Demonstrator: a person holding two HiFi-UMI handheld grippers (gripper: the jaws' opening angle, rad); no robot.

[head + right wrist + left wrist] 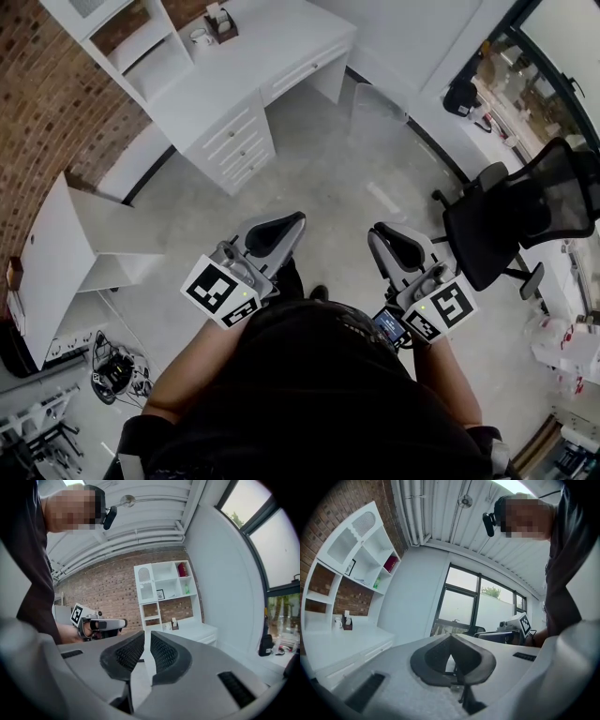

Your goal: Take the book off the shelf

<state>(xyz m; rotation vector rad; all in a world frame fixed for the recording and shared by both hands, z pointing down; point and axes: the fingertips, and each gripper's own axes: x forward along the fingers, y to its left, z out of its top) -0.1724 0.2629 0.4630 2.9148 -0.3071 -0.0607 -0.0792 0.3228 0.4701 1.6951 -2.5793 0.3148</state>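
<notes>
The person stood on the pale grey polished floor, well apart from the white wooden desk with drawers, holding both tools out roughly level in front of the body. The left gripper was clenched: its dark ribbed pads met at the tips, with nothing caught between them. The right gripper was all but clenched too, with only a thin slit between its pads, and it was empty.

The dark red book was in the top right compartment of the white open shelf unit, which stood on the desk against the red brick wall. It seemed to lean a little rather than stand straight (the view was too small to be sure). In the compartment just below it sat a small green object, and beside that one a small dark-framed picture. Neither gripper was near the shelf.

A black mesh office chair stood on the person's right, near the tall dark-framed windows.
</notes>
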